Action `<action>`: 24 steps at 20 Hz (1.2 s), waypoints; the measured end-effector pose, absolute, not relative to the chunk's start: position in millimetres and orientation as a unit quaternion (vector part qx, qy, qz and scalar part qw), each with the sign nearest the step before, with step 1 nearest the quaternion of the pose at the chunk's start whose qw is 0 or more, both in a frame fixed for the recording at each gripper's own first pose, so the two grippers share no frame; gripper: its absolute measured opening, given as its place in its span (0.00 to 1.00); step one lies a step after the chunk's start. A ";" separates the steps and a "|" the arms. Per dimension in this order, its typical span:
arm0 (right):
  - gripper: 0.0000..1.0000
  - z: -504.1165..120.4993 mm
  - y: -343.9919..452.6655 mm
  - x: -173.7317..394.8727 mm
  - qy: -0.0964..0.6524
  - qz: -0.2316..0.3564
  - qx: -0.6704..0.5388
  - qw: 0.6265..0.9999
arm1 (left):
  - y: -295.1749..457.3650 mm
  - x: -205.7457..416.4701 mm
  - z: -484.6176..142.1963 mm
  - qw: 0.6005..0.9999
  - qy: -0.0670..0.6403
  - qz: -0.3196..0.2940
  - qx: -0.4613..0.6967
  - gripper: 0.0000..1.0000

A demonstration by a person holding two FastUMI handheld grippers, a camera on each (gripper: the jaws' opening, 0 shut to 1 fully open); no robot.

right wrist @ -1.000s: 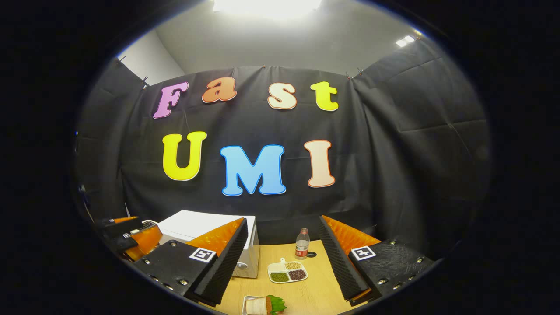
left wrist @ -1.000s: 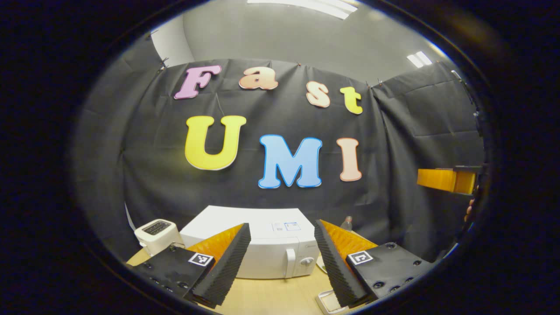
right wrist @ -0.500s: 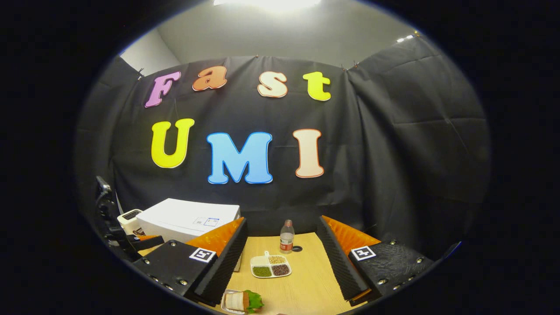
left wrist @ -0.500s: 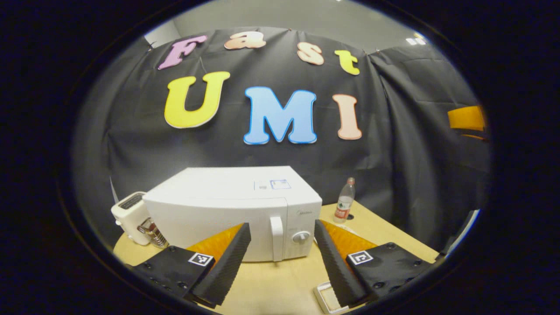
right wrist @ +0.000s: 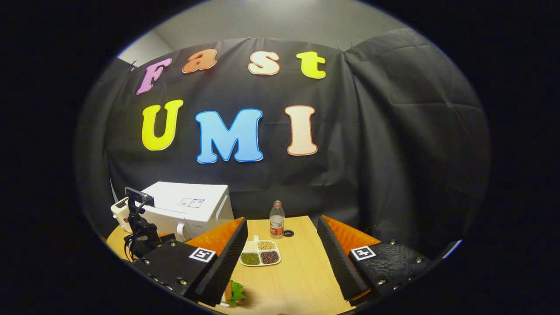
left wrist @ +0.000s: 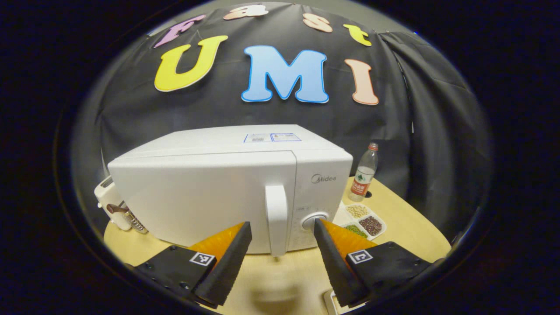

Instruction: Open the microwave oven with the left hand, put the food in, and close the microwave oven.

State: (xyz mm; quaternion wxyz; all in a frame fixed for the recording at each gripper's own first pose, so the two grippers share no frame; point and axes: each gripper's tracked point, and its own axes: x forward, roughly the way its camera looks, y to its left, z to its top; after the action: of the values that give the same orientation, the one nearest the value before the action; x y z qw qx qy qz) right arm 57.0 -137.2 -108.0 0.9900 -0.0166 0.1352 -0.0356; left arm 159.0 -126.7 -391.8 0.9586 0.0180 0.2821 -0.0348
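A white microwave oven [left wrist: 210, 192] stands with its door shut on the wooden table [left wrist: 407, 223]. Its upright door handle [left wrist: 276, 221] lies just beyond and between the fingers of my left gripper [left wrist: 282, 234], which is open and holds nothing. In the right gripper view the microwave oven [right wrist: 188, 210] is at the left, with the left gripper's rig [right wrist: 140, 227] in front of it. My right gripper [right wrist: 282, 238] is open above the table. Food with a green leaf [right wrist: 235, 293] lies near the front, partly hidden by my left-hand finger.
A white toaster [left wrist: 109, 201] stands left of the microwave. A plastic bottle [left wrist: 363, 173] and a divided white tray of beans [left wrist: 363, 218] sit to its right; the same bottle [right wrist: 276, 220] and tray [right wrist: 260, 254] lie ahead of my right gripper. A white dish edge [left wrist: 332, 302] is at the bottom.
The left gripper has come down and forward, so the microwave looms much larger and its handle now lies between the fingers. The right gripper view has tilted down a little.
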 end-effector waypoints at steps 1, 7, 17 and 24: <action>0.97 -109.6 -141.0 57.6 0.138 -0.038 -0.014 0.990 | -123.0 162.5 -396.3 0.958 0.285 -0.031 0.020 0.95; 0.96 -116.9 -150.5 56.2 0.148 -0.049 -0.018 0.988 | -126.3 167.1 -405.8 0.953 0.298 -0.049 0.025 0.27; 0.97 -114.6 -132.2 53.0 0.148 -0.035 -0.016 0.988 | -126.2 160.7 -403.3 0.944 0.322 -0.065 0.011 0.06; 0.96 -122.3 -108.8 49.0 0.154 -0.022 0.007 0.988 | -106.7 67.5 -388.6 0.934 0.345 -0.092 -0.001 0.06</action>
State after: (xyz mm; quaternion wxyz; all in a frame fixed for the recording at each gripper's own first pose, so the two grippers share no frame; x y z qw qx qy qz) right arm 49.0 -108.8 -122.3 0.9878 0.0066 0.1543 -0.0217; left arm 67.5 -106.7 -388.6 0.9342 -0.0015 0.3448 -0.0915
